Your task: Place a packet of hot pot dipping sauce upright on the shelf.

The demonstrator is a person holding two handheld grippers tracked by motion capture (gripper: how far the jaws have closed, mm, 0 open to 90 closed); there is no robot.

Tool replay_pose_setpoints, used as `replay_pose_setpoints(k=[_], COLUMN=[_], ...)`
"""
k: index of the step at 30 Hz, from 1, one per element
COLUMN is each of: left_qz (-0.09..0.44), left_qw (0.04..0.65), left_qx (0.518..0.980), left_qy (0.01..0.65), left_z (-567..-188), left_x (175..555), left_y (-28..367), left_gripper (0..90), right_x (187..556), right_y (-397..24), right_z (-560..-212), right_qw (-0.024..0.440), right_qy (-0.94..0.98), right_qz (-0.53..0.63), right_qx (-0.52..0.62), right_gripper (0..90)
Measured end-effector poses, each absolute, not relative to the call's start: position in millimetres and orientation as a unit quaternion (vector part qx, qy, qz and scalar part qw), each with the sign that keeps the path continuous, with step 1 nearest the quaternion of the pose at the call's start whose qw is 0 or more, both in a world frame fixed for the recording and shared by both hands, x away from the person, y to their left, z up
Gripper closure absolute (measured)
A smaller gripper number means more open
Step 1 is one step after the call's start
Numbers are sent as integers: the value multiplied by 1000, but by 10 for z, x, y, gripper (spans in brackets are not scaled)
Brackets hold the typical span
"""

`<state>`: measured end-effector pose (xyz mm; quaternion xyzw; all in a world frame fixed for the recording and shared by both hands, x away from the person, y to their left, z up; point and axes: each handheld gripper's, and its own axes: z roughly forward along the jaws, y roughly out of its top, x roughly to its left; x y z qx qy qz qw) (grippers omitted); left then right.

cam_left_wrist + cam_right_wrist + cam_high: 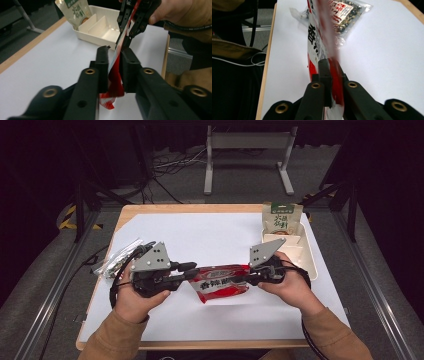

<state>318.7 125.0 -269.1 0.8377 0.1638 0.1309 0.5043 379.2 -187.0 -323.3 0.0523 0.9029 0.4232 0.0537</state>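
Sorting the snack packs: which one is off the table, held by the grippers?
The red pack, stretched between both grippers. The green-topped pack stands in the white tray; the clear pack lies flat at the table's left.

Setting: a recording lab or test cell, not a home or shop.
Surface: light wooden top covered by a white sheet, ringed by dark metal frame rails.
Floor: grey carpet, with loose black cables trailing across it behind the surface.
Background: black curtaining or unlit walls on all sides; a grey metal stand on two feet at the far end.
Safety marking: yellow-and-black hazard tape on the floor at the left.
Instrumentation: hand-held gripper with a grey three-cornered plate and trailing cable.
Props: packaged snacks and a white divided tray, laid out as test items.
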Motion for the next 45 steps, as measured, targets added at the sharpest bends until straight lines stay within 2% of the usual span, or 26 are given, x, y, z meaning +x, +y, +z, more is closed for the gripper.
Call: replay_pose_setpoints(k=[4,7,21,26,45], left_qz=[138,139,139,134,151], left_qw=[515,519,520,518,523], left_qx=[828,825,818,814,799], left_qy=[174,176,203,226,254], left_z=[-2683,-2691,-2806,-2873,-3040], left_x=[3194,3202,3305,3382,3582], left_y=[1302,1320,1394,1452,1607], left_gripper=[590,523,456,459,372], right_x=[3819,3827,4000,4086,4408], right_y=[-1942,-1983,-2366,-2528,-3009], right_z=[-3178,-3142,-2815,-2710,-2577], right_qw=[54,56,81,94,134], right_qy=[900,899,889,885,866], right_qz=[429,430,439,441,452], right_qx=[59,66,103,119,165], right_gripper=[894,894,894,894,894])
